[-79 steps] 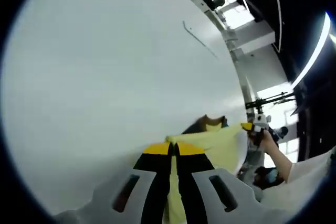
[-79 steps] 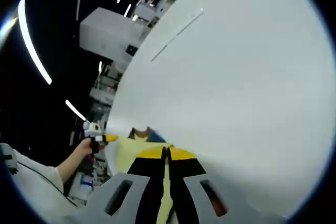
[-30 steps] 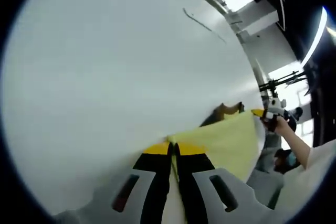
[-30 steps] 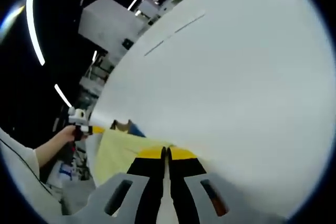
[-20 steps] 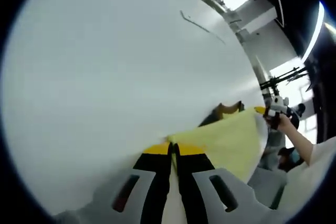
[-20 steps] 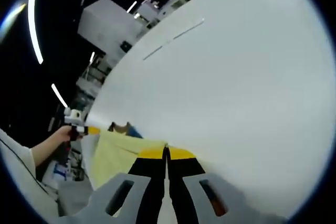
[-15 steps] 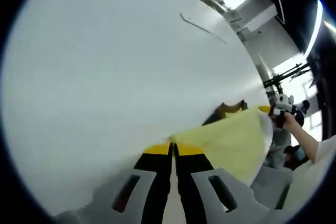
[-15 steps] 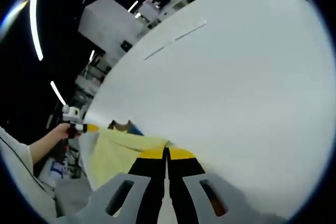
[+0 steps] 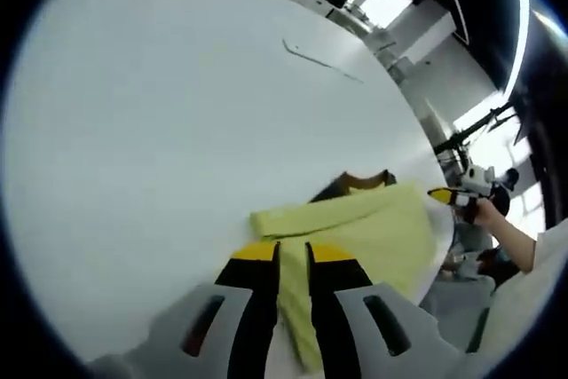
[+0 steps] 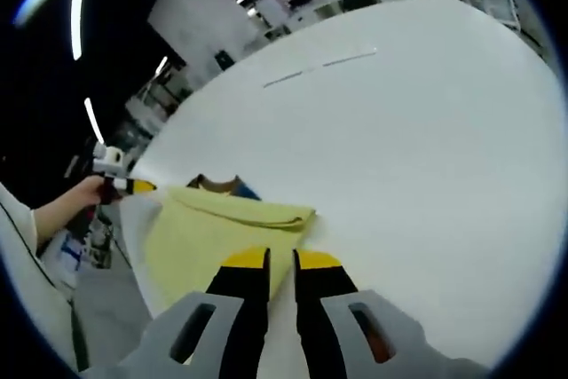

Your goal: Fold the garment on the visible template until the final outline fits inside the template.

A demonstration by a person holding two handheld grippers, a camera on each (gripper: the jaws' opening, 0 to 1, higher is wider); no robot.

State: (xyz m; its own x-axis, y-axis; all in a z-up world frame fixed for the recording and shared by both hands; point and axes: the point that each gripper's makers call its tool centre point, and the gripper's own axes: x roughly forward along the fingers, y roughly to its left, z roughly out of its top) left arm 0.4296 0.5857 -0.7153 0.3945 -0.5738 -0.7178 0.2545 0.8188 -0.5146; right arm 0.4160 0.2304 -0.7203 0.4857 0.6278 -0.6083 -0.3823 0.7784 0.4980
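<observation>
A pale yellow garment [image 9: 382, 237] with a dark brown collar [image 9: 355, 182] lies folded on the white table [image 9: 133, 130]. My left gripper [image 9: 292, 255] hovers open just behind its folded edge, with fabric showing in the gap between the jaws. In the right gripper view the same garment [image 10: 195, 237] lies flat, its rolled fold ending near my right gripper [image 10: 281, 262], which is open and holds nothing. A thin template line [image 9: 319, 55] is marked far up the table, and another such line [image 10: 319, 68] shows in the right gripper view.
A hand holds the other gripper [image 9: 444, 194] at the garment's far side near the table edge; its counterpart [image 10: 138, 186] is at the left. A white sleeve [image 9: 532, 281] is at the right. Shelves and lights stand beyond the table.
Both grippers went from shut on the garment's lifted edge to open. The fabric has dropped onto the table in a fold, and both cameras pulled back slightly.
</observation>
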